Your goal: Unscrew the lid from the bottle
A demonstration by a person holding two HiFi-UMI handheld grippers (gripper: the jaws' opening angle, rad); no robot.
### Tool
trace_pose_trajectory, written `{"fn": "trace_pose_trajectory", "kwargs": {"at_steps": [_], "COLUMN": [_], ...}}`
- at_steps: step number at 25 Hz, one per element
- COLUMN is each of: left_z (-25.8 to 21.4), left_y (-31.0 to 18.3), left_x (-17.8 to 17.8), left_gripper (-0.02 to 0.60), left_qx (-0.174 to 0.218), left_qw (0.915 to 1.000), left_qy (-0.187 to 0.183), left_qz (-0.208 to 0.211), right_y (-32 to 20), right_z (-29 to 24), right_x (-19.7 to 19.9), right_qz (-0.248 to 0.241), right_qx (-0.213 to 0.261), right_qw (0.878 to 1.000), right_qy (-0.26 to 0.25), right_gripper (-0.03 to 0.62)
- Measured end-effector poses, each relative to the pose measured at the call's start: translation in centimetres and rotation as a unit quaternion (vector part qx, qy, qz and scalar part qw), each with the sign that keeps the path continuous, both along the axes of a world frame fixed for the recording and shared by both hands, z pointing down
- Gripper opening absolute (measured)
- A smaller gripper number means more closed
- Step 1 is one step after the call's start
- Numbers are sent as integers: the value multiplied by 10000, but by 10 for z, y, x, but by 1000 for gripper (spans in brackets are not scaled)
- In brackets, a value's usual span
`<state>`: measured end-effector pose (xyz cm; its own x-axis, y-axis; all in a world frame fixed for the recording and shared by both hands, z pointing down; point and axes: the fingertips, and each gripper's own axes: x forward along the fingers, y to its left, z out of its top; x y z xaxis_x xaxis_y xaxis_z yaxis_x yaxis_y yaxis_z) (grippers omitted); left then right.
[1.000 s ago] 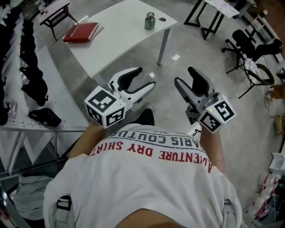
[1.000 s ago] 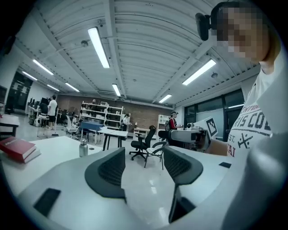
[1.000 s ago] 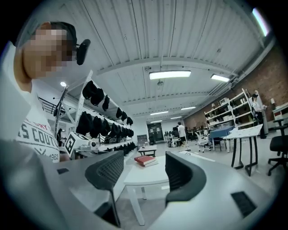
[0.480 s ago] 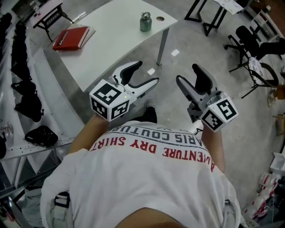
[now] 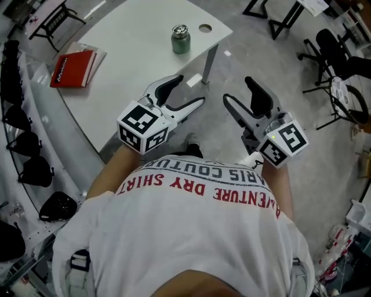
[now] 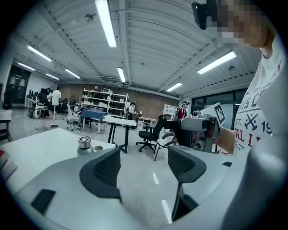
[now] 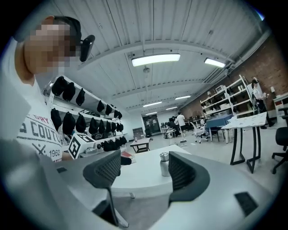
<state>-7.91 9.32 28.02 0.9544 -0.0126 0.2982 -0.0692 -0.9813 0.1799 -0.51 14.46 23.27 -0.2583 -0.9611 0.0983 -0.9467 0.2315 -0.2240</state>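
Observation:
A small green bottle with a silver screw lid stands upright near the far corner of a white table. Both grippers are held in the air in front of the person's chest, short of the table and apart from the bottle. My left gripper is open; its jaws have just been opening and nothing is between them. My right gripper is open too, its jaws also just opened and empty. The bottle shows left of the left gripper. In the right gripper view the bottle shows far off between the open jaws of the right gripper.
A red book lies on the table's left part and a small round disc beside the bottle. Dark caps hang on a rack at the left. Office chairs and black-legged tables stand on the grey floor to the right.
Both grippers have travelled forward toward the table, which now lies nearer with the bottle closer. Their jaws stand wider than one second ago.

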Motion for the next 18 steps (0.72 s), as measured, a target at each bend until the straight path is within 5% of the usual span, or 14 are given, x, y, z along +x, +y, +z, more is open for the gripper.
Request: {"fn": "trace_pose_trajectory", "kwargs": {"at_steps": [8,18], "left_z": [21,64], "left_y": [-81,-146], "left_x": [52,67], "left_gripper": [336,341], "left_qx": [-99,-144], "left_qw": [9992,9928], "left_qy": [-133,-370], "left_qz": [-369,-1127], "right_y": [-76,-104], "right_z": [14,27], "right_x": [44,73], "right_qz": [-210,-219], "right_qx": [-211,-372], "right_qw": [9994,9990], "right_qy": [155,84], "right_gripper": [314,314]}}
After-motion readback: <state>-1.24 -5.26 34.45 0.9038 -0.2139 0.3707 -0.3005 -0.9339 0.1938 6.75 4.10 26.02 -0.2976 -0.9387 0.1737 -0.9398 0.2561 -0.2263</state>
